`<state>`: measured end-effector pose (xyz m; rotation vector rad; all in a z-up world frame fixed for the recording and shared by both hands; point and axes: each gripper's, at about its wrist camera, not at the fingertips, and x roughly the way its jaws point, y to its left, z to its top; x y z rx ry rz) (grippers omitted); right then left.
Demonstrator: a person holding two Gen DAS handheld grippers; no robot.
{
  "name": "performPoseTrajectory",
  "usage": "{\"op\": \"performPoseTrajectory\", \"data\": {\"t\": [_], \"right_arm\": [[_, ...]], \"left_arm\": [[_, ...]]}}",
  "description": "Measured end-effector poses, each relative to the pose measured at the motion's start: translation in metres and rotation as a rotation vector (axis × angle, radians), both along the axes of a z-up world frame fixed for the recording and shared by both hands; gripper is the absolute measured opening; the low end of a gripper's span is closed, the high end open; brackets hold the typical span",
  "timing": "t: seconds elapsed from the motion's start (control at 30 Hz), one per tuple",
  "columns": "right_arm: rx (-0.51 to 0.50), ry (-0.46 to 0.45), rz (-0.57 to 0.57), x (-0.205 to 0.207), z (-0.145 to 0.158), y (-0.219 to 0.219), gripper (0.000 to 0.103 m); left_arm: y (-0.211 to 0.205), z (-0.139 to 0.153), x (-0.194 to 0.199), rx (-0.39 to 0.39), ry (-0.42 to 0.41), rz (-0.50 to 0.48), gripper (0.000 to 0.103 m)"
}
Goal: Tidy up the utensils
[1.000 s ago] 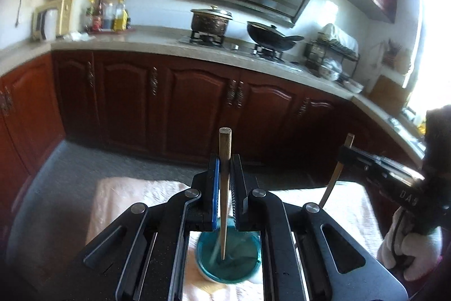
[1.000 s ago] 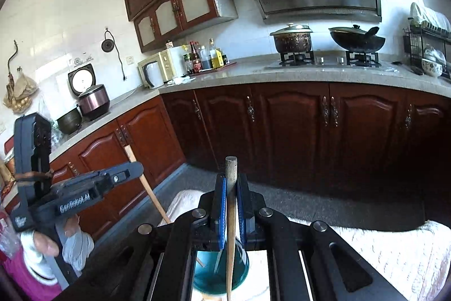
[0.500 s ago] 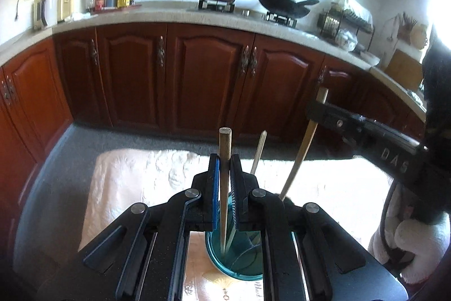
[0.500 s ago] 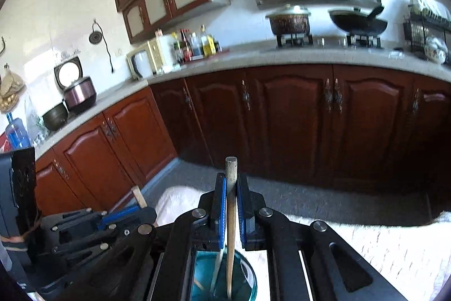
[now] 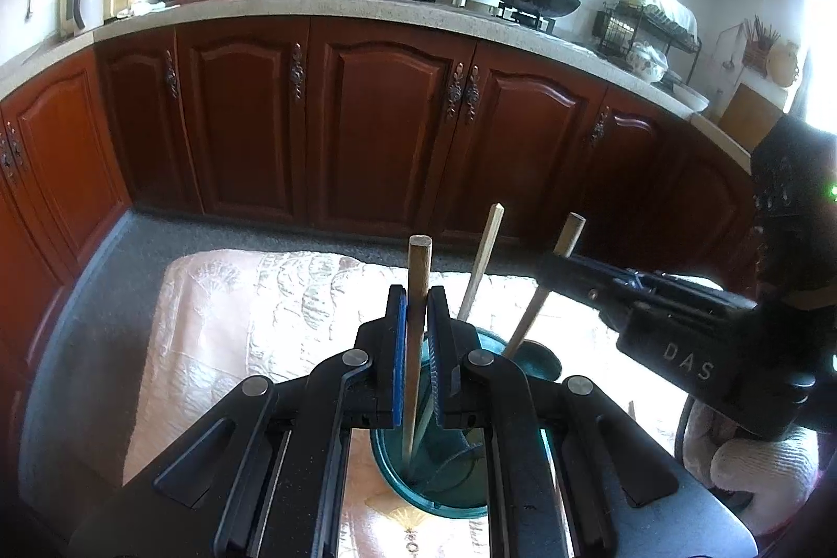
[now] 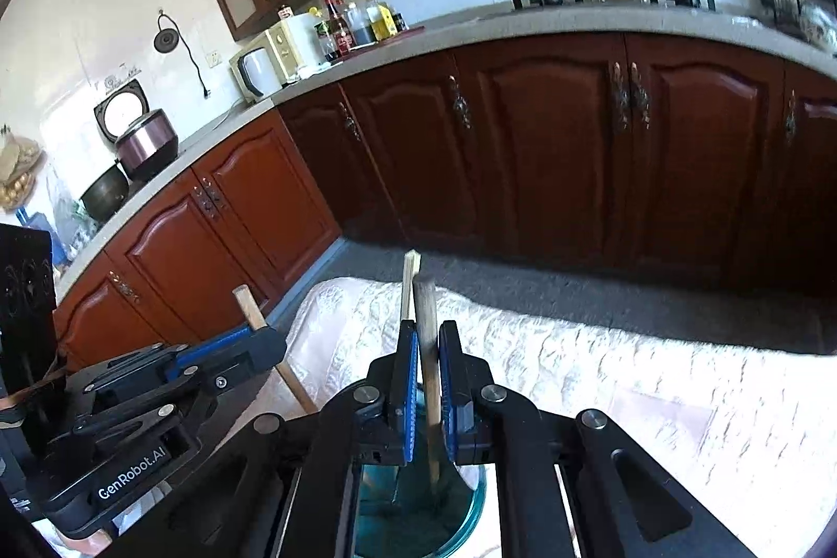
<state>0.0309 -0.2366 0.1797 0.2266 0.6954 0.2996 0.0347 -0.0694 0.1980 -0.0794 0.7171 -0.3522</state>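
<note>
Compared with half a second ago, both grippers are lower over the teal cup. The left gripper clamps one wooden stick; the right gripper clamps another stick. The gripper bodies hide the stick tips and most of the cup, which stands on the cloth-covered table.

Upright sticks crowd the cup mouth
</note>
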Motion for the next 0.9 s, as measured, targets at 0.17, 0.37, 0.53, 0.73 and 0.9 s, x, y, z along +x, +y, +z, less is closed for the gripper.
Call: {"op": "performPoseTrajectory", "data": {"t": [0.17, 0.37, 0.53, 0.73, 0.9], "right_arm": [[0.018, -0.003, -0.002, -0.01, 0.002, -0.006, 0.033], [0.026, 0.001, -0.003, -0.024, 0.004, -0.012, 0.033], [0.024, 0.004, -0.019, -0.039, 0.004, -0.017, 0.033], [-0.004, 0.006, -0.04, -0.061, 0.002, -0.02, 0.033], [-0.009, 0.007, -0.056, -0.084, 0.001, -0.027, 0.033]], "left_arm": [[0.003, 0.0, -0.003, -0.012, 0.012, -0.001, 0.012], [0.005, 0.002, -0.015, -0.035, 0.015, -0.001, 0.031], [0.0, 0.0, -0.029, -0.017, 0.008, -0.007, 0.038], [-0.008, -0.001, -0.046, 0.01, 0.002, -0.016, 0.047], [-0.017, 0.0, -0.064, 0.027, -0.004, -0.042, 0.05]]}}
